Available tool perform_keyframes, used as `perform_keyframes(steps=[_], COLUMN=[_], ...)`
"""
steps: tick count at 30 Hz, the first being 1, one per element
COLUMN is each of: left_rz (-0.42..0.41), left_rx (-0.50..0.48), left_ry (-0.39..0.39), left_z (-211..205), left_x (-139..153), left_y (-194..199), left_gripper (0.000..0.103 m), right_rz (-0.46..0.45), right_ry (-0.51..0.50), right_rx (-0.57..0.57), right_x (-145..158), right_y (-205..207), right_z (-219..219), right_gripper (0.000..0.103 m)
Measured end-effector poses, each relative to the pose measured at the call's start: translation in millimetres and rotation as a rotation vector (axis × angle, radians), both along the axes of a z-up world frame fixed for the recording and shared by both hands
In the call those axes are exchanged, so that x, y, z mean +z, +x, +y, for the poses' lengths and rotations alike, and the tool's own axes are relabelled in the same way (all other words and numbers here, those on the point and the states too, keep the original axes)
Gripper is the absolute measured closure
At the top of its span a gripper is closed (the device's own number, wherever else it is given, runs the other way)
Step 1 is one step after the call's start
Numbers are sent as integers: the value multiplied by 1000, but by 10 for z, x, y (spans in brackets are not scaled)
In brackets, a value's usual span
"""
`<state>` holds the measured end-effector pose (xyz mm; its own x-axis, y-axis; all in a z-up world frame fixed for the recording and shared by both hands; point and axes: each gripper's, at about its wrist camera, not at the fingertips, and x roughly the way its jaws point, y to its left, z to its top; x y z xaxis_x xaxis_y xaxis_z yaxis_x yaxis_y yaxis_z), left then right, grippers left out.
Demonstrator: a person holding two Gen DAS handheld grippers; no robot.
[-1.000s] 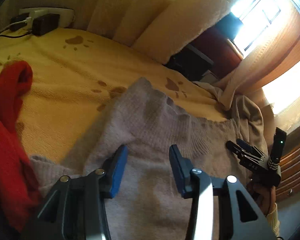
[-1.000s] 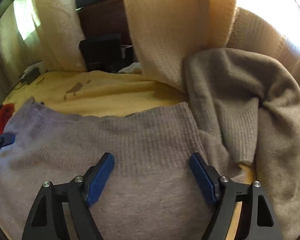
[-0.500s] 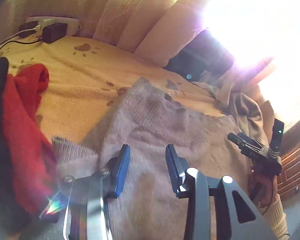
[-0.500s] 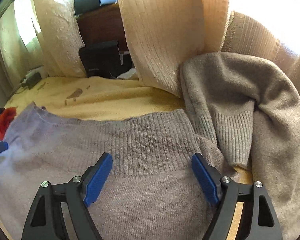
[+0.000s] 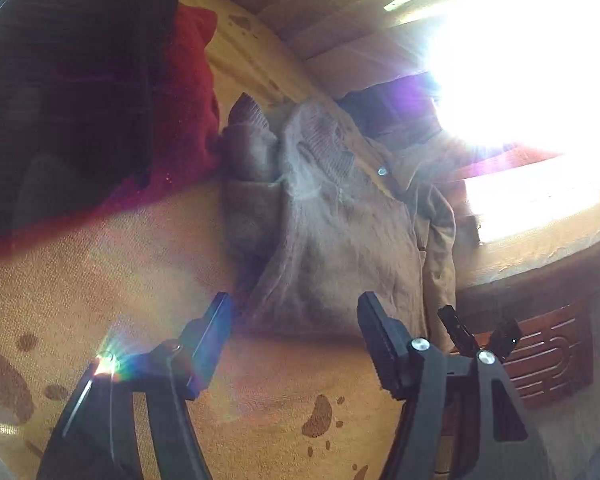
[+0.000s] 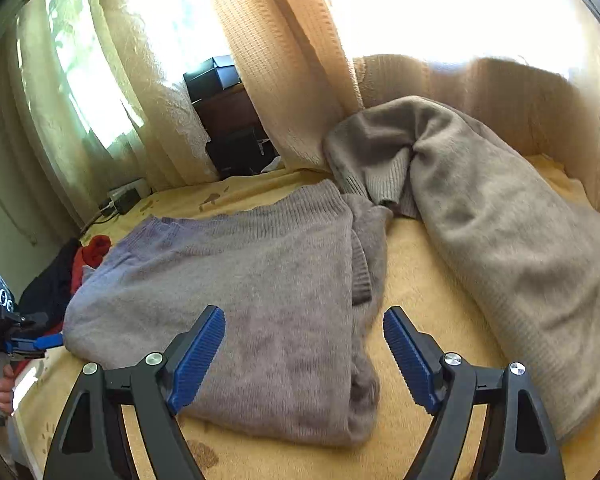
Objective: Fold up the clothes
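A grey-mauve sweater [image 6: 240, 280] lies folded on the yellow bedspread [image 6: 420, 264]; in the left wrist view the sweater [image 5: 332, 232] stretches away from the fingers. My right gripper [image 6: 304, 320] hovers open over its near right part, with nothing pinched. My left gripper [image 5: 294, 320] has its jaws opening just short of the sweater's edge, and nothing sits between them. From the right wrist view the left gripper [image 6: 32, 342] shows at the far left, held by a hand [image 6: 0, 384]. The right gripper [image 5: 476, 336] appears at the lower right of the left wrist view.
A second beige-grey sweater [image 6: 500, 220] lies crumpled on the right. Red [image 6: 94, 252] and dark [image 6: 48, 284] garments are heaped at the left. Curtains [image 6: 284, 80], a power strip [image 6: 124, 196] and black boxes [image 6: 212, 76] stand behind the bed. Window glare washes out the left wrist view.
Both grippers have drawn back off the sweater, which now lies ahead of them. The left jaws stand wider, and the left view has swung and rolled.
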<state>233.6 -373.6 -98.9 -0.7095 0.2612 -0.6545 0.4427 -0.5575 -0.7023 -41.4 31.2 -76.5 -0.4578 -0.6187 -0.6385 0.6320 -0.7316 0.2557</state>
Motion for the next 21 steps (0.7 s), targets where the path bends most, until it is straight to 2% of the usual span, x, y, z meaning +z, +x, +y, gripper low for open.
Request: perform_keyframes(steps=[2,3,5,6,9,15,21], left_rz=[-17,-16,-7,-7,-35,-29,34], left_rx=[43,56,70,73,84,95,130], left_ry=[-50,-51,-18,10,4,-139,-182], left_z=[-30,-59,-123,-152,-168,-49,53], left_x=[10,10,-11,-35,-73,-20,-33], left_y=[-53,-97,-207,-271,-446,-612,-567], left_gripper=[32,31,24,24,24,23,20], right_rz=[-1,0,-8,-12,-38,-97,-140], right_ry=[-27,-38,-62,-74,-114,-152,-181], right_rx=[-32,-49,-74,-85,-104,-133,-166], right_x=[-24,-39,-74,-92,-165,-307,-369], right_y=[60,85,90,91,64,-40,-101], right_z=[144,206,290,330,411,519,608], right_gripper=[19,19,19,19,19,19,19])
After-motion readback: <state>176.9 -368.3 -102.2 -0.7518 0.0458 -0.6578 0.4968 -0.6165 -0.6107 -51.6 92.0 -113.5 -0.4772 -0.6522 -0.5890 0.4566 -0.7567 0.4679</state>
